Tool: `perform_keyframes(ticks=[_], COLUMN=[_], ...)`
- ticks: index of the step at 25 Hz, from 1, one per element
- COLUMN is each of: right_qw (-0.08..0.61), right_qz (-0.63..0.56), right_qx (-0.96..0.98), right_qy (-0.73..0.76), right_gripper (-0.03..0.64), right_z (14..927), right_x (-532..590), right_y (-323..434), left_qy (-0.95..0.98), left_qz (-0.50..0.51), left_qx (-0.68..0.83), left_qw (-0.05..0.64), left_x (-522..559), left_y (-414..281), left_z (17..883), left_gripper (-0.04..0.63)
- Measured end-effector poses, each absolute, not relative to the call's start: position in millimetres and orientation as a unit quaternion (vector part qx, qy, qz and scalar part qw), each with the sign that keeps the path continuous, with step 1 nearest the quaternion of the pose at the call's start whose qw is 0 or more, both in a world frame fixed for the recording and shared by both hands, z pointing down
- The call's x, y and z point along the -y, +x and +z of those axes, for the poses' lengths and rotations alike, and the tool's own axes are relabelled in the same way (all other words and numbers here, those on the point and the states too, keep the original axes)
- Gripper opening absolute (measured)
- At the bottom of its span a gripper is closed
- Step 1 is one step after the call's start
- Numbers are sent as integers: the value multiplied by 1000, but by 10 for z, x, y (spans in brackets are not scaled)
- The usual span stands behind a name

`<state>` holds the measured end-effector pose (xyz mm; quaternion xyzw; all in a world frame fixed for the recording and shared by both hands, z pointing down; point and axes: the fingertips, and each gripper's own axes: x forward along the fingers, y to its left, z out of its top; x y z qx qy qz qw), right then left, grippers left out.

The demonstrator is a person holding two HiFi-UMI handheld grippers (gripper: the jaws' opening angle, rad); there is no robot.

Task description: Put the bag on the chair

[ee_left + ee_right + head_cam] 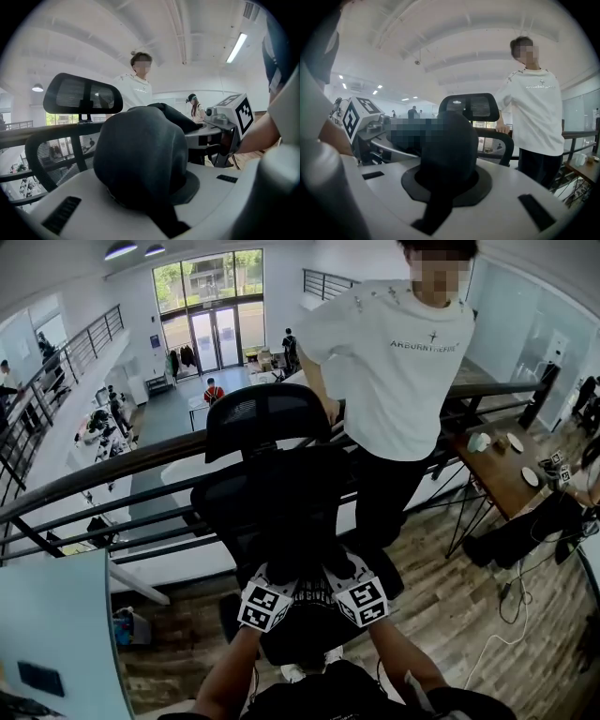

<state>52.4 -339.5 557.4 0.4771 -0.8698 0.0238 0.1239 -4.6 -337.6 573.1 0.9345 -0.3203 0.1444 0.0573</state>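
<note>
A black office chair (pixel 267 418) with a mesh back and headrest stands in front of me, facing me. I hold a black bag (pixel 298 570) over its seat, but black on black hides whether it rests there. My left gripper (pixel 272 592) and right gripper (pixel 356 589) sit side by side, each shut on the bag. In the left gripper view, the bag's dark fabric (pixel 140 159) bulges out of the left gripper (pixel 145 187), with the headrest (pixel 83 93) behind it. In the right gripper view, the bag's fabric (pixel 447 145) fills the right gripper (pixel 447 183).
A person in a white T-shirt (pixel 412 362) stands just behind the chair with a hand on its back. A dark railing (pixel 103 470) runs behind them, with an atrium below. A wooden table (pixel 502 470) with cups stands at the right, and cables (pixel 511 606) lie on the floor.
</note>
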Motion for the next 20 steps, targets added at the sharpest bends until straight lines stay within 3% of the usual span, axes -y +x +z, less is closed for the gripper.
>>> perform_keyframes(ticks=[20], right_qw=[191], right_qz=[59], right_qx=[897], right_qy=[394], right_gripper=[52], right_z=[6472], right_x=[4149], right_y=[341], left_qy=[903], left_qz=[212], left_qx=[362], left_qw=[95], left_x=[4011], left_y=[-206], left_z=[6589], left_gripper=[58])
